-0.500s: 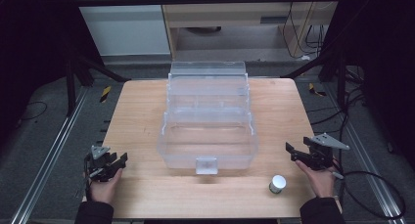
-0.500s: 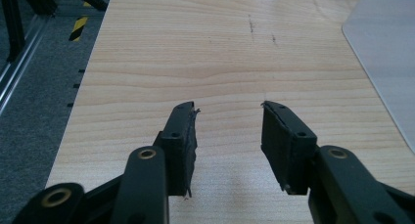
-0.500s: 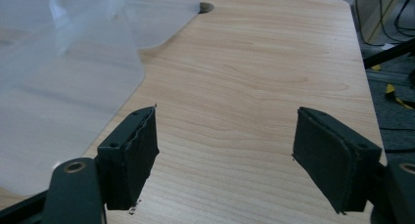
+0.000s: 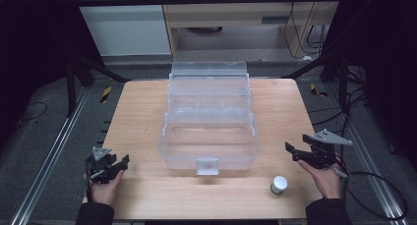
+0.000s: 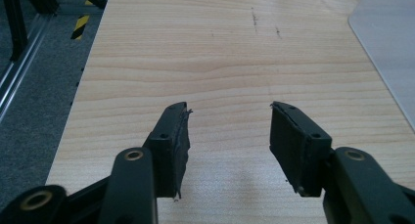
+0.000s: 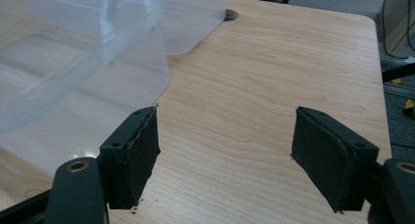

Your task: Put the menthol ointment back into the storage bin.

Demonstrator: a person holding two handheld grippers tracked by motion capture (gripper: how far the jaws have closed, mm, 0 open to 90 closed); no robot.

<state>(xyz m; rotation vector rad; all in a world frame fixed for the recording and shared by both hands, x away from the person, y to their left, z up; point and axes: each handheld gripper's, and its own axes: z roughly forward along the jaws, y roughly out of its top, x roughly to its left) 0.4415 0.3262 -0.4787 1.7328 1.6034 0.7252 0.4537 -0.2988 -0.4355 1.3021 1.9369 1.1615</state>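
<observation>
A pale wooden table (image 4: 142,112) with fine brown grain lines holds a clear, colourless plastic box (image 4: 209,131). A small round container (image 4: 279,184) has a white lid and what may be a green body. Both the left gripper (image 5: 230,123) and the right gripper (image 6: 225,136) are black. Yellow and black striped tape (image 4: 105,94) marks the grey floor (image 4: 39,136).

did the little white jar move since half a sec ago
No. The small white jar sits at the same spot, in front of the clear box's near right corner, close to the table's front edge.
</observation>
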